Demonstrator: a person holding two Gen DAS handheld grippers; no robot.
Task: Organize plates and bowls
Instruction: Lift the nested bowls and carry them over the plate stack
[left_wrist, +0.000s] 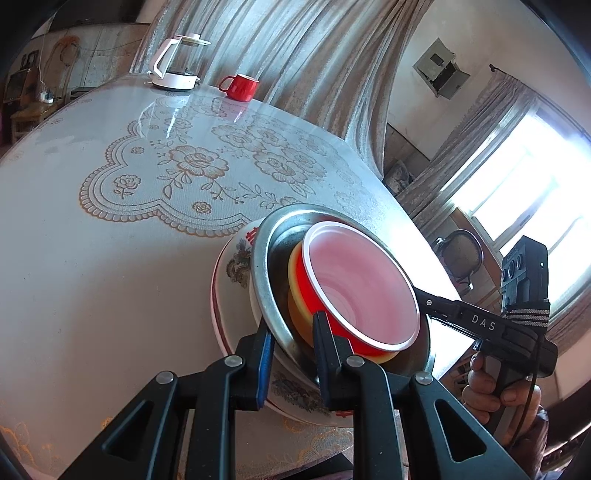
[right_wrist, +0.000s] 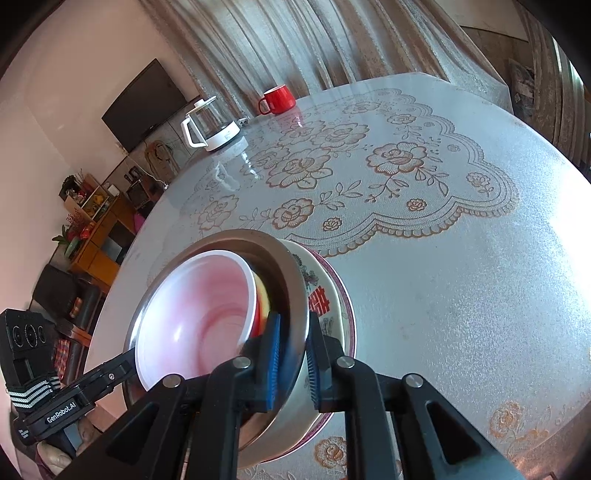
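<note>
A nested stack sits at the table's near edge: a red bowl with a pale pink inside (left_wrist: 364, 284) (right_wrist: 199, 314) on a yellow bowl (left_wrist: 295, 291), inside a metal bowl (left_wrist: 266, 266) (right_wrist: 291, 280), on a patterned ceramic plate (left_wrist: 231, 273) (right_wrist: 328, 295). My left gripper (left_wrist: 291, 354) is shut on the metal bowl's rim on one side. My right gripper (right_wrist: 293, 354) is shut on the metal bowl's rim on the opposite side. Each gripper shows in the other's view, the right one in the left wrist view (left_wrist: 480, 325) and the left one in the right wrist view (right_wrist: 74, 398).
The round table (left_wrist: 92, 258) (right_wrist: 461, 277) carries a lace floral cloth. At its far edge stand a red mug (left_wrist: 240, 86) (right_wrist: 277, 98) and a white glass kettle (left_wrist: 177, 62) (right_wrist: 210, 125). Curtains hang behind. A chair (left_wrist: 461, 254) stands past the table edge.
</note>
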